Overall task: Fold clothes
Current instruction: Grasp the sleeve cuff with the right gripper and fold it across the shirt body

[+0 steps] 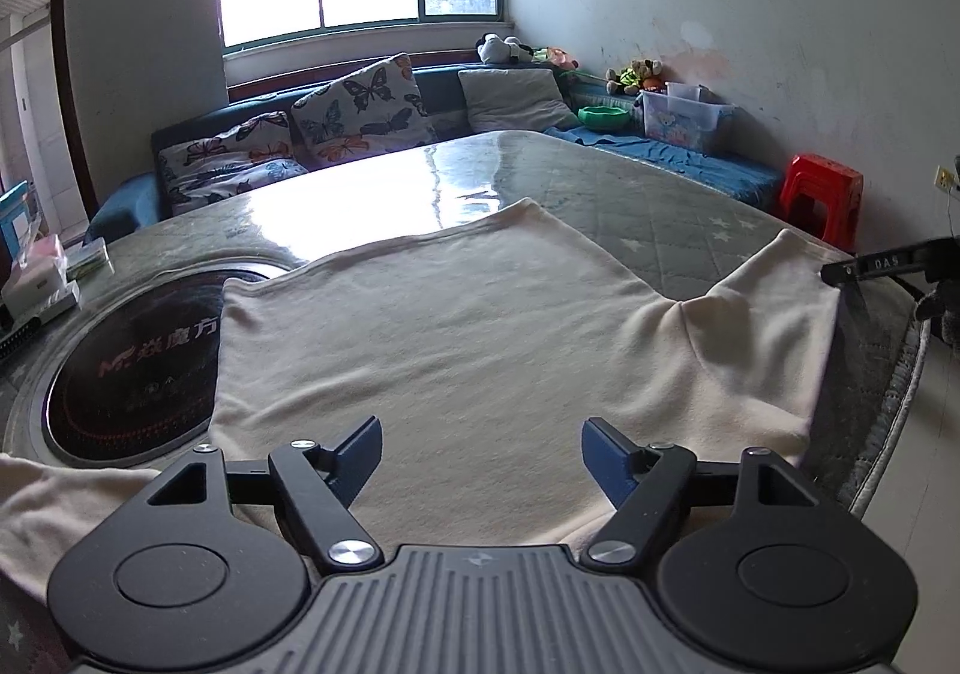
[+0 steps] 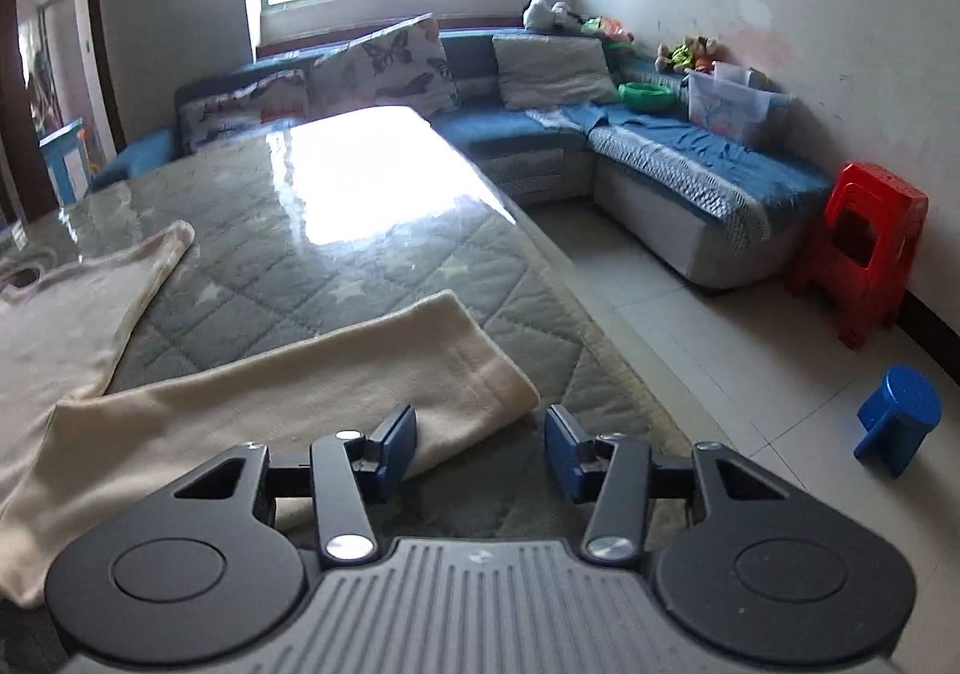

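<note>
The left gripper hangs over the middle of a cream shirt, its two blue-tipped fingers spread wide with nothing between them; whether the tips touch the cloth cannot be told. Farther right, the right gripper is also spread wide and holds nothing. Its left finger sits over the near edge of the shirt's sleeve, while its right finger is over the bare quilted table cover. In the left wrist view a dark tip of the right gripper shows at the far right edge, close beside the sleeve end.

The shirt lies spread flat on the table, its body mostly smooth, with creases gathered where the sleeve meets the body. To the left, one side of it covers part of a round black cooktop set into the table. To the right, the sleeve reaches out toward the table's edge, its hemmed cuff lying flat.

One shirt is in view, two grippers, one table and one cooktop. Beyond the table stands one blue sofa with butterfly cushions, two visible in the left wrist view. By the wall are red stools, stacked, and one blue cup lying on the floor.
</note>
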`<control>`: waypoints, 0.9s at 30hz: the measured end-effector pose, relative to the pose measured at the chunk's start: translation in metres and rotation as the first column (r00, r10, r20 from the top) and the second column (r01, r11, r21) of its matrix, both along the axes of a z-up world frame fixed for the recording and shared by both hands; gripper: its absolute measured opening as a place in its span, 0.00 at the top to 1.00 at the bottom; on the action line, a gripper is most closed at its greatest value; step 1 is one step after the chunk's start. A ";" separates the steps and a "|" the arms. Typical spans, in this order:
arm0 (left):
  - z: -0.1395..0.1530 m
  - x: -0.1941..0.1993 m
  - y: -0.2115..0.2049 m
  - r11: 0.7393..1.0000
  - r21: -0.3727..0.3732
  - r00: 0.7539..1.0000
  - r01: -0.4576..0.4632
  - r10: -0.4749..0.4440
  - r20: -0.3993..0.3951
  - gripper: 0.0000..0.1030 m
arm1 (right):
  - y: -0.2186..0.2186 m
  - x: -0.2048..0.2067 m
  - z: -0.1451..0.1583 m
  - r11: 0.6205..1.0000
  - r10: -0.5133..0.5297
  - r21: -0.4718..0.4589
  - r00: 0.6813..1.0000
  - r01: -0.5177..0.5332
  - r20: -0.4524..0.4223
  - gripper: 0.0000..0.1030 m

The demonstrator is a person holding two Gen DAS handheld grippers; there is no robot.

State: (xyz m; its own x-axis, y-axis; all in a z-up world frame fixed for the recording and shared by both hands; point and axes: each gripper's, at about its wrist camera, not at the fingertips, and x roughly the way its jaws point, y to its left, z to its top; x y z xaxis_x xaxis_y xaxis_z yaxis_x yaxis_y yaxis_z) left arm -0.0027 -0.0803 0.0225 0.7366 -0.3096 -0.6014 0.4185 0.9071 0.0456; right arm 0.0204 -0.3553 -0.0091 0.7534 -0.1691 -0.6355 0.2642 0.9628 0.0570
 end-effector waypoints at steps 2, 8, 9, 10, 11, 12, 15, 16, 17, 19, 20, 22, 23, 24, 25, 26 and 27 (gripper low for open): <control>0.000 0.000 -0.004 1.000 0.011 1.000 0.005 -0.005 0.003 0.23 | -0.004 0.000 -0.001 0.999 -0.018 0.027 1.000 0.017 0.020 0.63; 0.000 0.002 -0.015 0.999 0.032 1.000 0.025 -0.025 0.006 0.23 | -0.016 -0.002 -0.003 0.994 -0.073 0.086 0.995 0.066 0.072 0.94; 0.000 0.003 -0.017 0.999 0.037 1.000 0.028 -0.028 0.006 0.23 | -0.018 -0.003 -0.001 0.993 -0.078 0.093 0.993 0.071 0.084 0.95; -0.001 0.004 -0.019 0.999 0.039 1.000 0.030 -0.031 0.005 0.23 | -0.020 -0.004 0.002 0.993 -0.082 0.093 0.992 0.073 0.098 0.95; -0.001 0.005 -0.021 0.999 0.040 0.999 0.033 -0.033 0.005 0.23 | -0.021 -0.006 0.006 0.993 -0.083 0.087 0.990 0.074 0.114 0.95; -0.002 0.006 -0.023 0.998 0.042 0.999 0.036 -0.036 0.005 0.23 | -0.022 -0.008 0.011 0.994 -0.085 0.082 0.988 0.074 0.130 0.95; -0.004 0.007 -0.032 0.998 0.041 0.999 0.055 -0.055 0.002 0.23 | -0.025 -0.009 0.011 0.994 -0.087 0.081 0.988 0.077 0.131 0.95; -0.005 0.006 -0.035 0.997 0.043 0.998 0.064 -0.064 0.001 0.23 | -0.026 -0.009 0.008 0.993 -0.089 0.085 0.989 0.079 0.122 0.95; -0.006 0.006 -0.038 0.996 0.044 0.997 0.074 -0.074 0.000 0.22 | -0.027 -0.008 0.003 0.993 -0.092 0.090 0.990 0.082 0.108 0.95; -0.007 0.004 -0.044 0.994 0.048 0.996 0.094 -0.094 -0.001 0.21 | -0.027 -0.010 0.005 0.993 -0.087 0.095 0.990 0.076 0.115 0.95; -0.008 0.003 -0.048 0.993 0.050 0.995 0.104 -0.104 -0.002 0.21 | -0.027 -0.011 0.007 0.993 -0.083 0.096 0.989 0.071 0.123 0.95; -0.010 0.001 -0.054 0.991 0.053 0.992 0.123 -0.123 -0.004 0.21 | -0.026 -0.013 0.012 0.993 -0.074 0.099 0.987 0.061 0.140 0.95; -0.011 0.001 -0.056 0.990 0.053 0.991 0.131 -0.131 -0.004 0.21 | -0.026 -0.014 0.014 0.993 -0.070 0.100 0.986 0.056 0.149 0.95; -0.011 0.000 -0.058 0.989 0.052 0.990 0.138 -0.138 -0.004 0.21 | -0.025 -0.015 0.017 0.994 -0.066 0.102 0.985 0.050 0.157 0.95; -0.012 0.000 -0.060 0.988 0.050 0.990 0.144 -0.144 -0.004 0.21 | -0.025 -0.017 0.019 0.994 -0.062 0.103 0.984 0.045 0.166 0.95; -0.013 -0.001 -0.062 0.987 0.049 0.989 0.150 -0.150 -0.003 0.21 | -0.024 -0.017 0.023 0.994 -0.056 0.105 0.983 0.038 0.176 0.95; -0.013 -0.001 -0.064 0.987 0.048 0.988 0.157 -0.157 -0.003 0.21 | -0.024 -0.018 0.029 0.994 -0.048 0.107 0.981 0.028 0.187 0.95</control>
State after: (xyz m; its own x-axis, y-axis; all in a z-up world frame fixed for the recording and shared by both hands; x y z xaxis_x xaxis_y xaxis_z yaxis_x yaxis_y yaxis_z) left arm -0.0037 -0.1443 0.0093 0.6816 -0.3921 -0.6178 0.5551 0.8272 0.0874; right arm 0.0022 -0.3792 0.0197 0.8560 -0.1409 -0.4975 0.2756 0.9384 0.2083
